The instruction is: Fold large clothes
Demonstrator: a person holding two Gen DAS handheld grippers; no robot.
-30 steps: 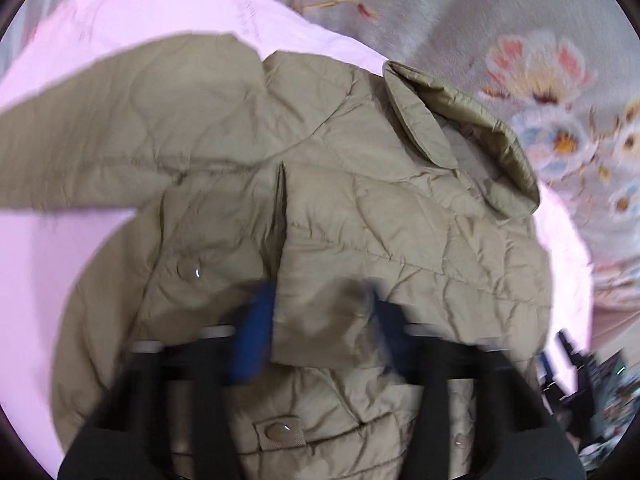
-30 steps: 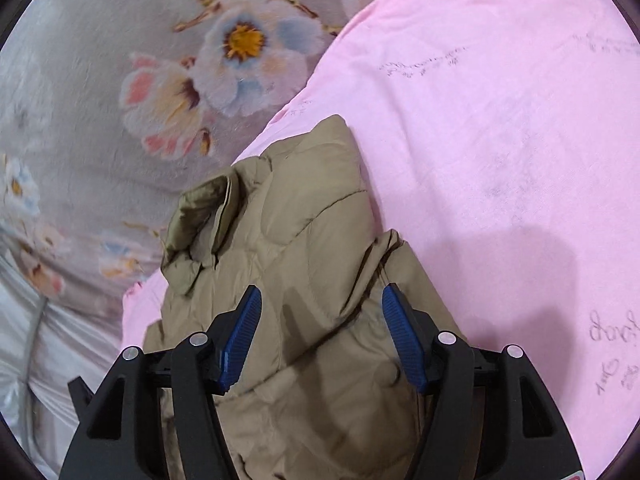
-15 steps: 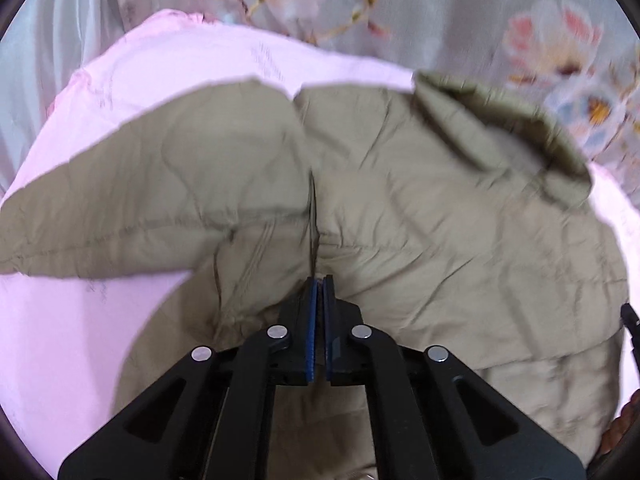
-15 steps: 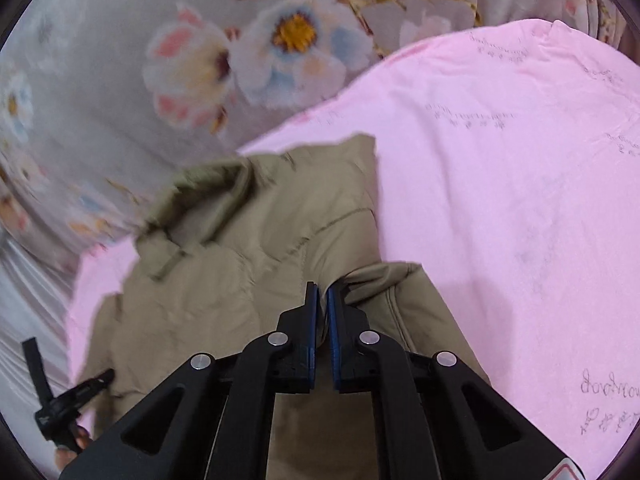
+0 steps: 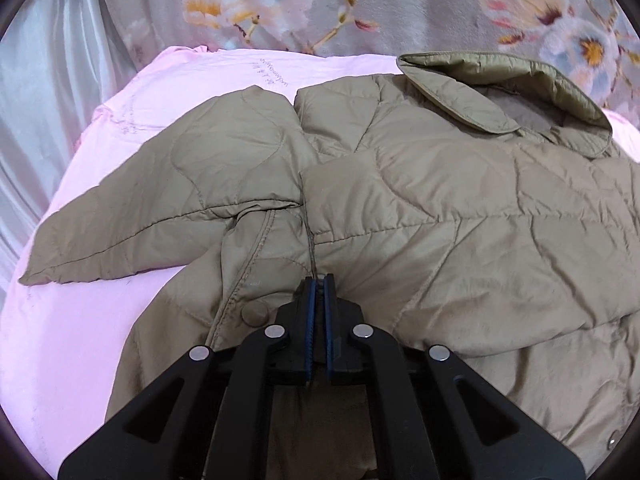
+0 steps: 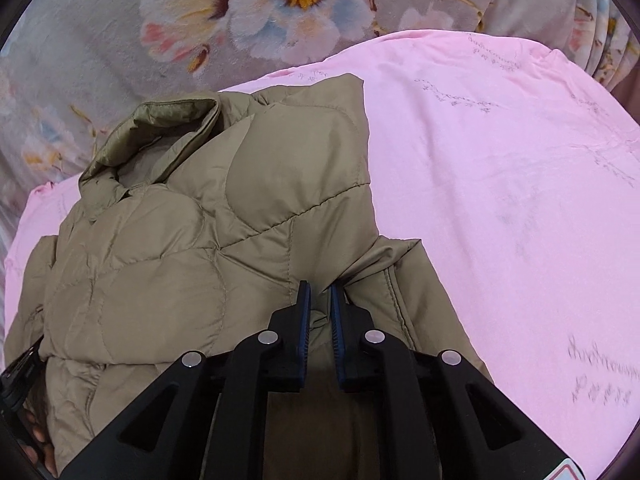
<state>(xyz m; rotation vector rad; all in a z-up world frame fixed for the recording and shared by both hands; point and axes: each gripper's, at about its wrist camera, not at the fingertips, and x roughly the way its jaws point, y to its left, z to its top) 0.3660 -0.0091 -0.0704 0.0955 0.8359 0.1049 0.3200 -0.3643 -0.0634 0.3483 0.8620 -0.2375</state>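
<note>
Khaki quilted jacket point(image 5: 440, 208) pinched by left gripper point(image 5: 319, 280); right gripper point(image 6: 319, 288), jaws opening, grips its fabric.

Jacket point(image 5: 440, 220) lies on the sheet point(image 5: 120, 340), collar point(image 5: 500, 96) at the far edge. Floral fabric point(image 5: 400, 4) is behind the sheet; one sleeve point(image 5: 160, 208) runs left.
</note>
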